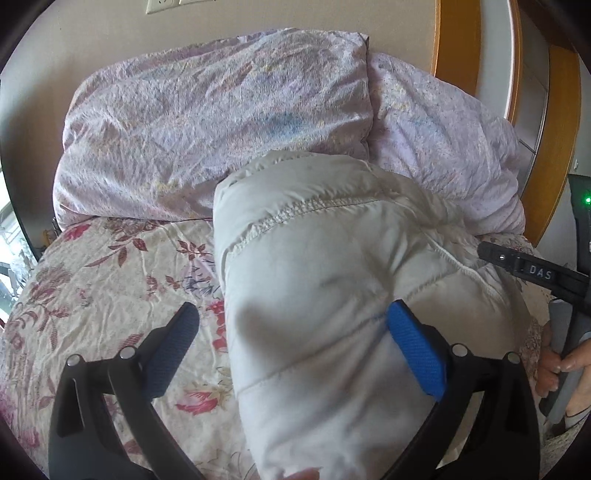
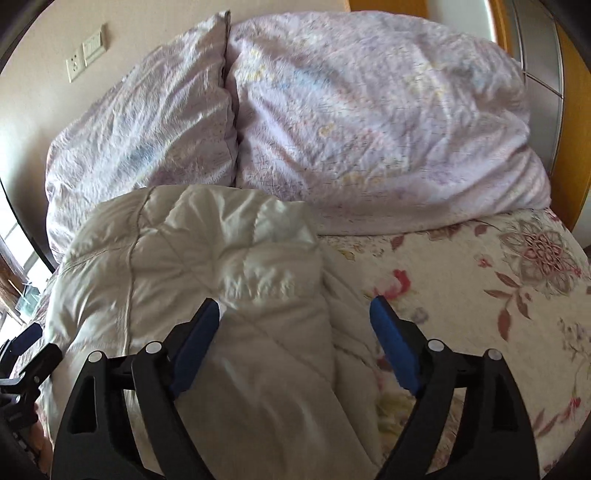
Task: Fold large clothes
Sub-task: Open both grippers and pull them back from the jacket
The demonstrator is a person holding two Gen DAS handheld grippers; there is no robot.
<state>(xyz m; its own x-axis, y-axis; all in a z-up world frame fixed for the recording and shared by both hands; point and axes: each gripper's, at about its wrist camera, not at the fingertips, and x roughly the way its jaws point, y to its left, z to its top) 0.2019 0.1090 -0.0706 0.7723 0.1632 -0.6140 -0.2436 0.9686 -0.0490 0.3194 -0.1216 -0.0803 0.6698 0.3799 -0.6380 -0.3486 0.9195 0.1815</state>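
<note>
1. We see the left gripper [image 1: 295,317] with its jaws spread wide. The blue pads [image 1: 415,354] stand apart over the white padded jacket [image 1: 325,280] and clamp nothing, though the right-hand pad lies against the puffy cloth.
2. We see the right gripper [image 2: 295,314] with its jaws likewise released. A folded strip of the jacket [image 2: 207,258] lies between the fingers; the left-hand pad [image 2: 195,350] is just at the cloth and the other pad stands clear of it, so no grip holds.
3. In the left wrist view the right gripper [image 1: 532,271] shows as a dark tool at the right edge, with a hand [image 1: 554,363] around its grey handle.
4. The jacket lies bundled in a thick quilted fold on the floral bedspread [image 1: 110,280], its far end touching the pillows.
5. Two pale lilac pillows [image 2: 369,110] lean side by side against the beige wall [image 1: 92,29] behind the jacket.
6. A wall socket [image 2: 75,69] sits on that wall, and a wooden frame [image 1: 456,37] stands at the right.
</note>
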